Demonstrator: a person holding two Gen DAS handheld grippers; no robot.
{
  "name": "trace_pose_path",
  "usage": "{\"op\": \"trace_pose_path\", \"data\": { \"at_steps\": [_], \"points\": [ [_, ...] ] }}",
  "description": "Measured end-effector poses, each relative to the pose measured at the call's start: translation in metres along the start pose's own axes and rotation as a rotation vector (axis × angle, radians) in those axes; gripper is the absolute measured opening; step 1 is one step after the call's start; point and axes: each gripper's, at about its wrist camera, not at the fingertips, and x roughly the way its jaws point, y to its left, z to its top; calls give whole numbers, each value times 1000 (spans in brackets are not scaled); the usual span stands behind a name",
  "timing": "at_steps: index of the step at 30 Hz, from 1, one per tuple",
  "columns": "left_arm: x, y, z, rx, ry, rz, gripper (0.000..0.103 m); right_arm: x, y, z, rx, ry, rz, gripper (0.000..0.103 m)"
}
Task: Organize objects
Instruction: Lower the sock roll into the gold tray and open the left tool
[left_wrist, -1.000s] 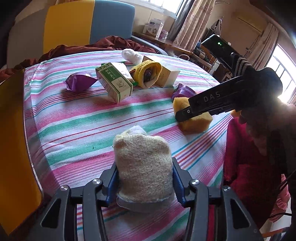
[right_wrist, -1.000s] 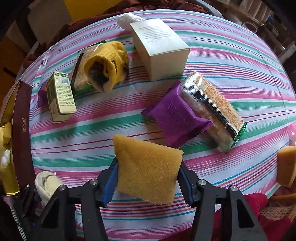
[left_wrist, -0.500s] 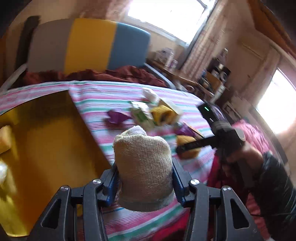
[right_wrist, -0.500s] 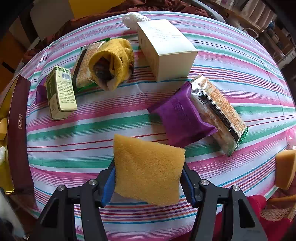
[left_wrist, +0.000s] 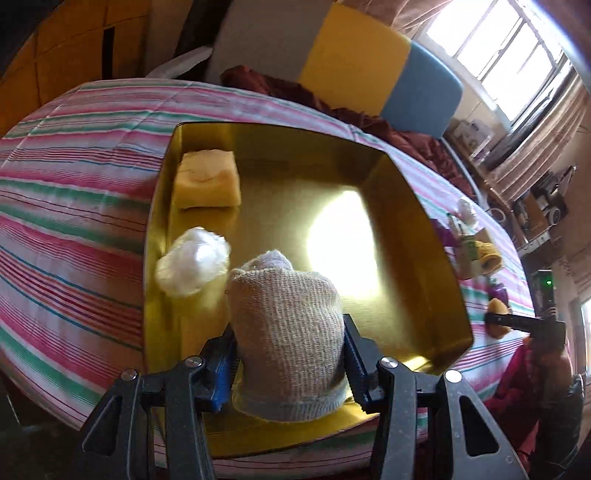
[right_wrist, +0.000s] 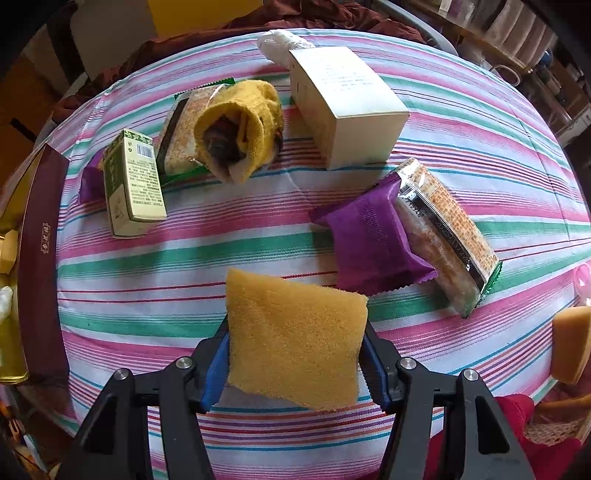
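1. The left gripper (left_wrist: 290, 354) is clamped on a rolled beige knit sock (left_wrist: 286, 332), held above the gold tray (left_wrist: 417, 236).
2. A yellow sponge (left_wrist: 205, 181) and a white wad (left_wrist: 192, 266) lie in that tray.
3. The right gripper (right_wrist: 295, 354) is clamped on a yellow sponge pad (right_wrist: 295, 339) above the striped tablecloth (right_wrist: 184, 258), its jaws having just eased wider.

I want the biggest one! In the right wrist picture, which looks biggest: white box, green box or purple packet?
1. white box
2. purple packet
3. green box

The purple packet and green box look close in size, so that order is unsure.
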Motion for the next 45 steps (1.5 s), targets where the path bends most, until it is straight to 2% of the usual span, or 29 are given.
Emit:
{"op": "trace_pose_path", "data": {
  "at_steps": [7, 14, 19, 24, 28, 31, 38, 41, 45],
  "points": [
    [31, 13, 26, -2, 48, 116, 50, 6, -3, 5, -8, -6, 7, 63],
    [51, 13, 57, 32, 43, 224, 52, 8, -10, 8, -19, -11, 9, 62],
    [65, 7, 65, 68, 35, 288, 53, 10, -17, 10, -28, -16, 11, 62],
    [65, 1, 61, 86, 17, 293, 65, 4, -11, 6, -30, -16, 10, 62],
    [60, 2, 59, 85, -6, 292, 69, 5, -16, 8, -35, -17, 10, 62],
    [53, 0, 59, 94, -28, 312, 75, 5, -15, 7, -35, -17, 10, 62],
    [29, -3, 52, 129, -92, 358, 81, 4, -21, 7, -42, -19, 6, 62],
    [16, -2, 45, 121, -125, 350, 81, 4, -26, 9, -44, -21, 8, 62],
    [-10, 4, 35, 82, -190, 319, 81, -6, -31, 12, -66, -50, 82, 60]
  ]
}}
